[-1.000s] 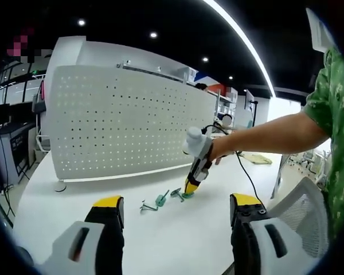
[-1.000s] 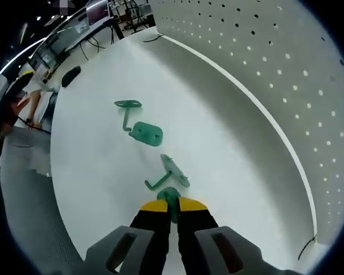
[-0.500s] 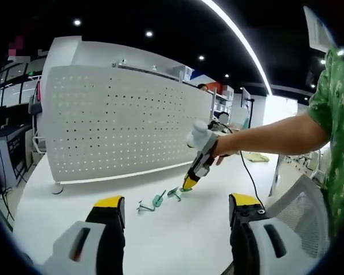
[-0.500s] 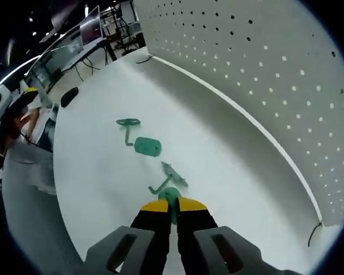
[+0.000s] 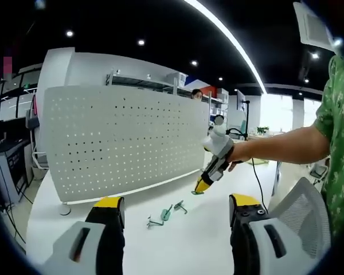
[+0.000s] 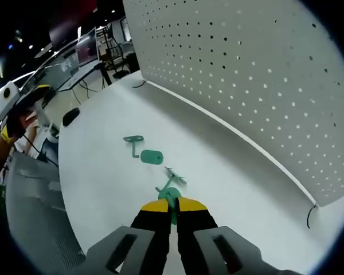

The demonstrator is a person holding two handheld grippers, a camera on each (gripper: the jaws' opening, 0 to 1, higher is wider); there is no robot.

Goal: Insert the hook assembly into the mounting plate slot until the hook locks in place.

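Pinching a green hook piece (image 6: 171, 197) between its pressed-together fingers, the right gripper (image 6: 172, 213) hung above the white tabletop (image 6: 103, 189), in front of the upright pegboard (image 6: 246, 74). Two more green hooks (image 6: 151, 156) lay on the tabletop below it. The left gripper (image 5: 175, 215) hovered nearer, fingers spread and holding nothing.
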